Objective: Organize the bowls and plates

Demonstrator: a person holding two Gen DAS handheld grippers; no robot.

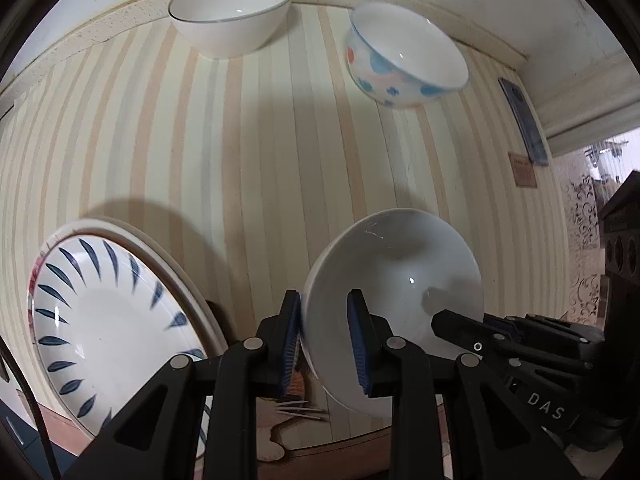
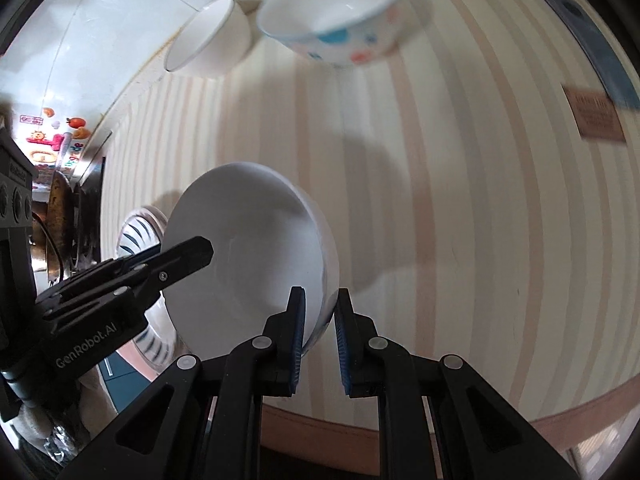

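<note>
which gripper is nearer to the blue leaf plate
Left. The left gripper, clamped on the plain white bowl's rim, sits right beside the blue leaf plate. The right gripper grips the bowl's opposite rim, so the bowl lies between it and the plate.

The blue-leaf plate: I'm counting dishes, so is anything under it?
Yes. The blue-leaf plate lies on a plain cream plate; only that one's rim shows. A red-patterned edge peeks out at the left. Anything further beneath is covered.
</note>
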